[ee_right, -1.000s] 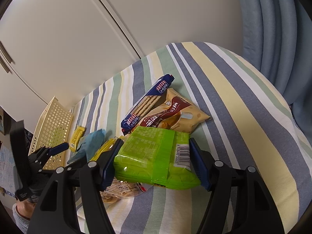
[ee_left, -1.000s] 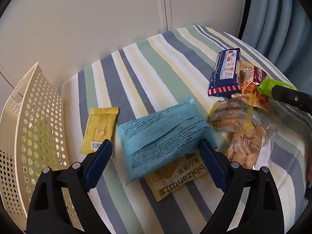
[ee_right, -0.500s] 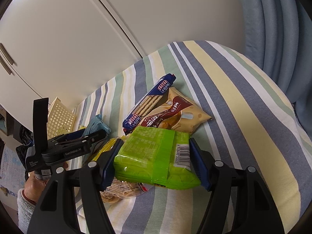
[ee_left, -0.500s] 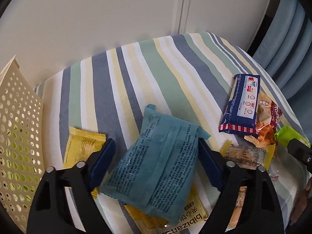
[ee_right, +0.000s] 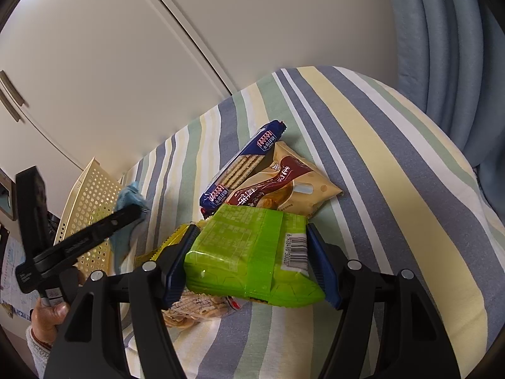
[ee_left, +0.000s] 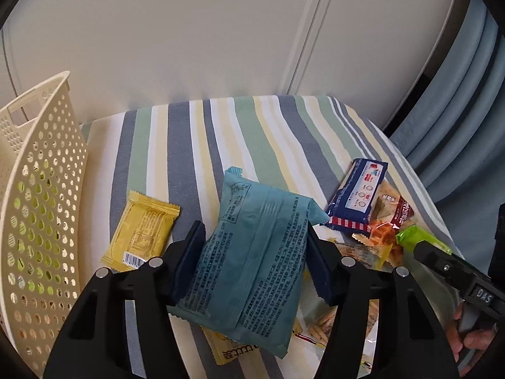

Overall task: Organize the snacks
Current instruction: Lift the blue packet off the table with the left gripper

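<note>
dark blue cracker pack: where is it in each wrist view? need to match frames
Left wrist: dark blue cracker pack at right of centre, lying partly over the tan snack bag, beyond the teal packet.
Right wrist: at centre, above the green packet, running diagonally along the tan bag's left edge.
Shared landmark: the cream perforated basket, at the left in both views.

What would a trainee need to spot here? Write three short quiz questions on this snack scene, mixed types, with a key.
1. True or false: the left gripper holds the teal packet.
2. What colour is the packet in the right gripper? A red, B green, C white.
3. On which side of the small yellow packet does the perforated basket stand in the left wrist view?

Key: 1 true; 2 B; 3 left.
</note>
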### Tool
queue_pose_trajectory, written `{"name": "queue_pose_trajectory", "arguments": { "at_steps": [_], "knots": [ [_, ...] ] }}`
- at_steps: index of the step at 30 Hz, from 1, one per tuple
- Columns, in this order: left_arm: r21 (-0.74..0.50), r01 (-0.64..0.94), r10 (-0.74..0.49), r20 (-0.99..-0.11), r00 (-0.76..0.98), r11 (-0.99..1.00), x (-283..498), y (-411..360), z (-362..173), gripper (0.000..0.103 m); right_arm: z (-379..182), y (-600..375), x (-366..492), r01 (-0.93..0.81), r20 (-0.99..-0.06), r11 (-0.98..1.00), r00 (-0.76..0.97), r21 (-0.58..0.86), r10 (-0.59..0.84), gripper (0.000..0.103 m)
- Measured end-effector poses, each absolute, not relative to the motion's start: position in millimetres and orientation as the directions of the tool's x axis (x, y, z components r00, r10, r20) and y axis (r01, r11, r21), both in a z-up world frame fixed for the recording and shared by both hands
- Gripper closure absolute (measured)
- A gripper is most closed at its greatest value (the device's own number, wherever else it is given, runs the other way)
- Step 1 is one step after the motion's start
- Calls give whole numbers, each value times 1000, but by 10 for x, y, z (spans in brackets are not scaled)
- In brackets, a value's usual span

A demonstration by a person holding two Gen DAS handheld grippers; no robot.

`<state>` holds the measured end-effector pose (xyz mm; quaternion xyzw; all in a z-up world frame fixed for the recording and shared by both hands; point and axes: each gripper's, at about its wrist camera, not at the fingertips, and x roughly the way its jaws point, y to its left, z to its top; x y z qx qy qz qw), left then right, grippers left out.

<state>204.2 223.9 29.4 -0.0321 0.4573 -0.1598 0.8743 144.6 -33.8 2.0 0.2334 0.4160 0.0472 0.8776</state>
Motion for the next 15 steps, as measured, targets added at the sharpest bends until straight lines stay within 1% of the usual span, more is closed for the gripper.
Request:
{"name": "queue_pose_trajectory", "arguments": {
  "at_steps": [3, 9, 15],
  "knots": [
    [-224, 224, -314, -763, 566, 948, 1987, 2344, 457, 40, 20, -344, 1448, 112, -708, 887, 649, 449, 277, 36],
    [-230, 182, -293, -711, 639, 956, 1850, 2607, 794, 40, 21, -337, 1448, 111, -708, 887, 650, 448, 276, 36],
    [-235, 113, -243, -652, 718, 965, 1722, 2962, 1127, 40, 18, -343, 1450, 112, -710, 889, 649, 444, 273, 36]
  ]
}}
